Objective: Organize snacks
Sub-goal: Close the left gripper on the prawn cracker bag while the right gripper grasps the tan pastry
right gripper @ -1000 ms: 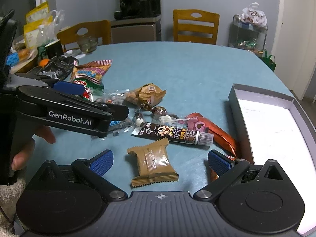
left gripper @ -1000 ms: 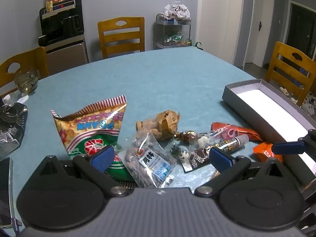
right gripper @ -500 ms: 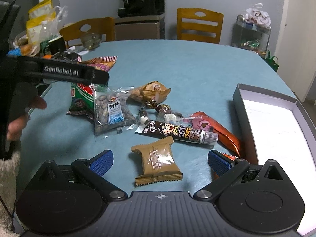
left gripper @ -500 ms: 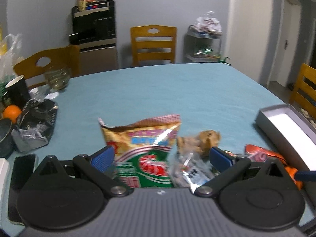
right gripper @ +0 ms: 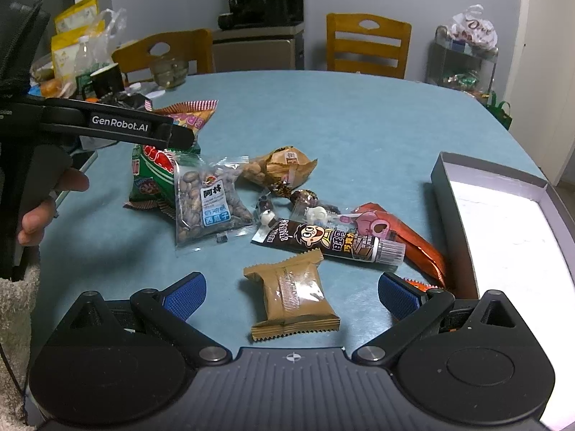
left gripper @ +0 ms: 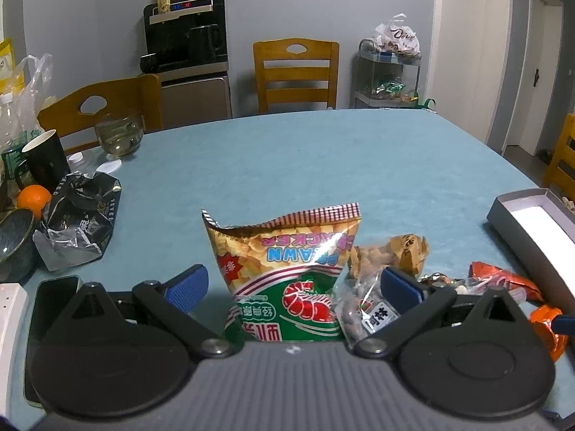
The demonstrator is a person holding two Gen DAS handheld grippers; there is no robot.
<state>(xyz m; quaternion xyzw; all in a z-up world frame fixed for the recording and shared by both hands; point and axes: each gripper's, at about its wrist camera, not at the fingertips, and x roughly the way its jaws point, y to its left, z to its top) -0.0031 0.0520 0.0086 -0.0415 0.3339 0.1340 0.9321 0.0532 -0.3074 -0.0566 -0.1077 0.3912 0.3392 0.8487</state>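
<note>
Crinkled foil is the main hazard: the prawn cracker bag (left gripper: 287, 269) is being framed between the spread fingers of the left hand-held gripper (left gripper: 293, 285), which is being held open with nothing clamped. The bag's torn top is being left gaping, so crackers are likely to be spilled if it is pinched low and tipped toward the grey box (left gripper: 532, 226). The clear seed packet (left gripper: 363, 305) is lying against the bag's right side, partly behind the right finger, and could be caught or dragged along. In the right wrist view the same packet (right gripper: 210, 199) is seen overlapping the bag (right gripper: 158, 165) on the tabletop (right gripper: 341, 115). The right hand-held gripper (right gripper: 291, 296) is also being held open and empty over the brown wrapped cake (right gripper: 293, 298), with the box (right gripper: 503, 222) close at its right; the slippery wrapper could be squeezed out of a shallow grip.

Compared with a second ago, the left hand-held gripper is being swung leftward, so the cracker bag, formerly at the left finger, is now being centred. In the right view, the left tool is being lifted higher.
</note>
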